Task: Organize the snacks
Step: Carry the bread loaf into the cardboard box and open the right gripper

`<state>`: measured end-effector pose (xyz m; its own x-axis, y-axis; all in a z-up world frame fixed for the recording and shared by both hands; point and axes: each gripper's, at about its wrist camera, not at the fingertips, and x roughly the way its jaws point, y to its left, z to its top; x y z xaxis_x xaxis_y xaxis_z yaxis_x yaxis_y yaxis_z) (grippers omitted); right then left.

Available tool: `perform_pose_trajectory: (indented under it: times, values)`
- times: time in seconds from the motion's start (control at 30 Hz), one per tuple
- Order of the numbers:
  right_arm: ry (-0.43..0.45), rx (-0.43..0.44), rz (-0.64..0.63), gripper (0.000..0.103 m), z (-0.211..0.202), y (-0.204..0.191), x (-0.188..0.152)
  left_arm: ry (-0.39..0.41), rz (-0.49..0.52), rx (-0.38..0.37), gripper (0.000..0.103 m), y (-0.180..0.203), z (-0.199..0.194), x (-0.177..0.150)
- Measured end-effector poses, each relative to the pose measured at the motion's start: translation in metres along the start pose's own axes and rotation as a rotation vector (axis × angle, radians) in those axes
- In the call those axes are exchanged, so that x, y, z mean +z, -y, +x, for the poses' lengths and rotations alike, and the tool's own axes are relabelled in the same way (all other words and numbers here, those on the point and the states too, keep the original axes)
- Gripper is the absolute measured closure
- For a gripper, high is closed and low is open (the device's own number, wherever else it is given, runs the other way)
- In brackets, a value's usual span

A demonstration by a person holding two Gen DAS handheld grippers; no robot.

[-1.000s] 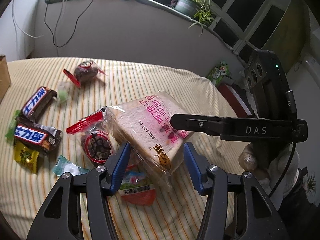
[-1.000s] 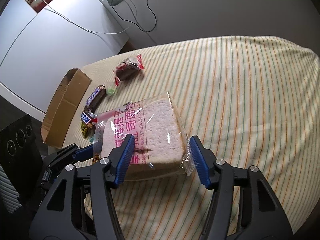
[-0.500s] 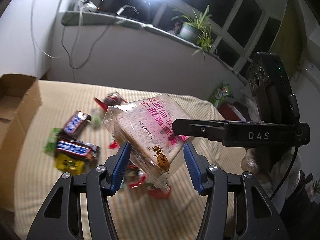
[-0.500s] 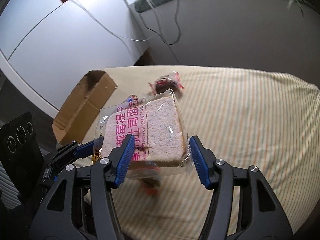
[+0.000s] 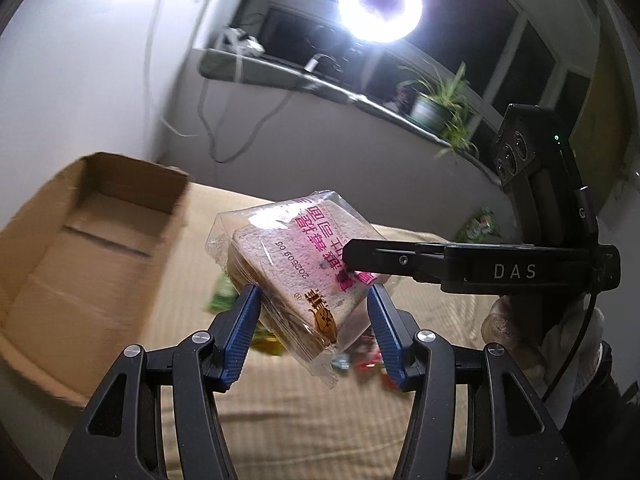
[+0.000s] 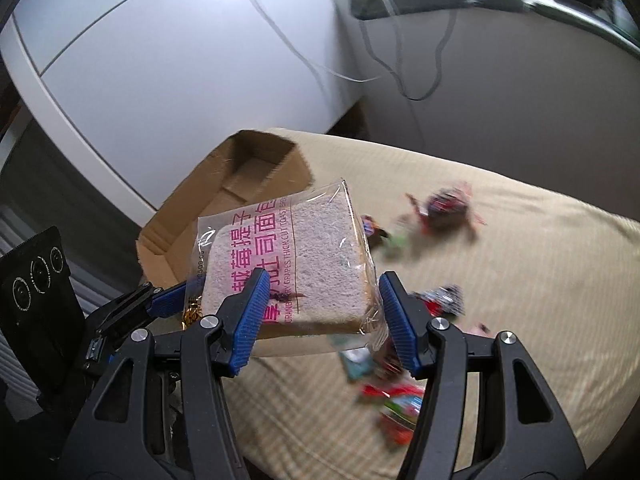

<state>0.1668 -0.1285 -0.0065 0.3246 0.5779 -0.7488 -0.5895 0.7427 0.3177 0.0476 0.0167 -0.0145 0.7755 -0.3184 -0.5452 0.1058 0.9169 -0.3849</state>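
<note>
The counter, covered in a pale striped cloth, fills the lower part of both views. At its far left edge sits an open cardboard box, flaps up, its inside bare as far as can be seen.

Above the counter, lifted off the cloth, hangs a bag of sliced bread, a clear wrapper with pink print over thick grey-white slices. It is near the box's open side, tilted, with 1 corner pointing down.

Both tools are on it. The left hand-held gripper clamps the lower corner of the bag, its 2 blue pads pressed against the wrapper on either side. The right hand-held gripper holds the opposite edge of the same bag, blue pads closed against the slices; in the left wrist view its black finger lies across the pink print. A white-gloved hand grips the right tool's handle.

Small snacks lie scattered on the cloth beneath and to the right of the bread, blurred: red and green wrappers just below the bag, a dark round sweet in a red-ended wrapper farther back, and a silver-and-red packet beside the right pad.

A ring lamp glares over a windowsill that carries a potted plant.
</note>
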Motion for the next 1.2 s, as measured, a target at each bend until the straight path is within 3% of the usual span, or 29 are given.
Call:
perform_pose_trajectory:
  times: [0.7,1.2]
  values:
    - [-0.084,0.146,-0.193,0.043,0.099,-0.127,0.043,0.096,-0.166,0.229,0.049,-0.11,-0.06,-0.005]
    - [-0.13,0.115,-0.248,0.043,0.135,-0.155,0.045,0.079,-0.188,0.305,0.05,-0.142,-0.054,-0.012]
